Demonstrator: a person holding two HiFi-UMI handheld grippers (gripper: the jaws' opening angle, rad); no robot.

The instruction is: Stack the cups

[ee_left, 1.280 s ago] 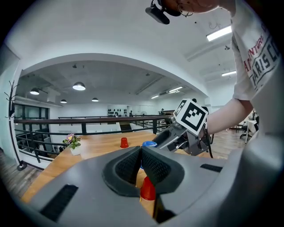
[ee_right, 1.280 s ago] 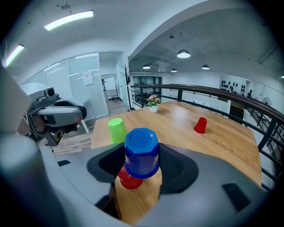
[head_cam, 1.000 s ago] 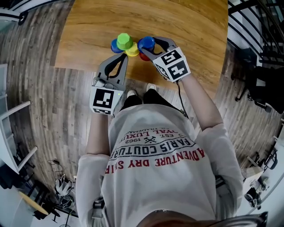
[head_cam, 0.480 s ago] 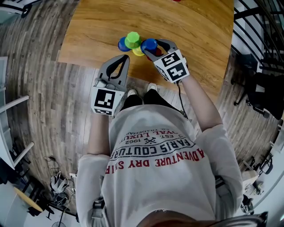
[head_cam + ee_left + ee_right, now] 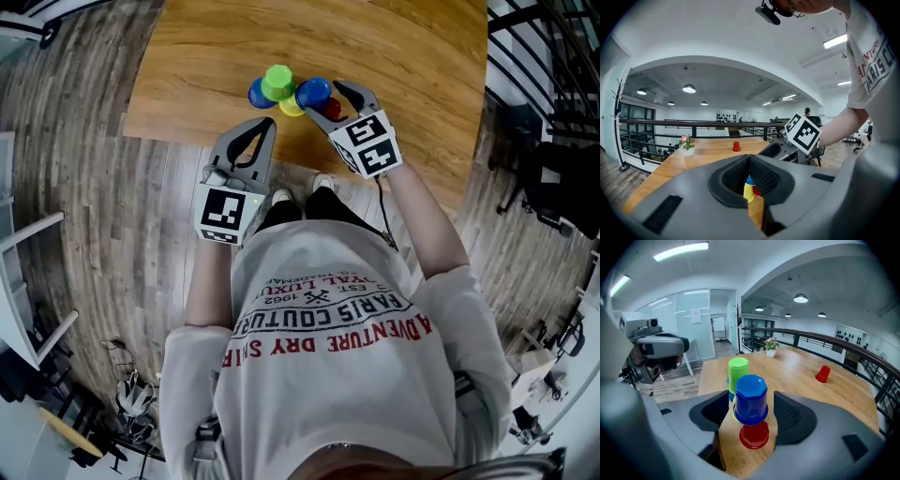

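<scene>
Your right gripper (image 5: pixel 751 405) is just opening around the blue cup (image 5: pixel 750 394), likely light and bendy; pinch its sides gently. Your left gripper (image 5: pixel 749 160) is sitting closed.

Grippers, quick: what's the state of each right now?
Left gripper: shut, empty.
Right gripper: open, jaws have just been opening; blue cup between them, not gripped.

Left gripper (image 5: pixel 749 161), jaws pressed together and empty, frames a yellow cup (image 5: pixel 747 192), a blue cup (image 5: pixel 749 180) showing above it and a red cup (image 5: pixel 757 191) beside, on a wooden table (image 5: pixel 705 157), as the right gripper (image 5: pixel 774 149) reaches in from the right.
</scene>
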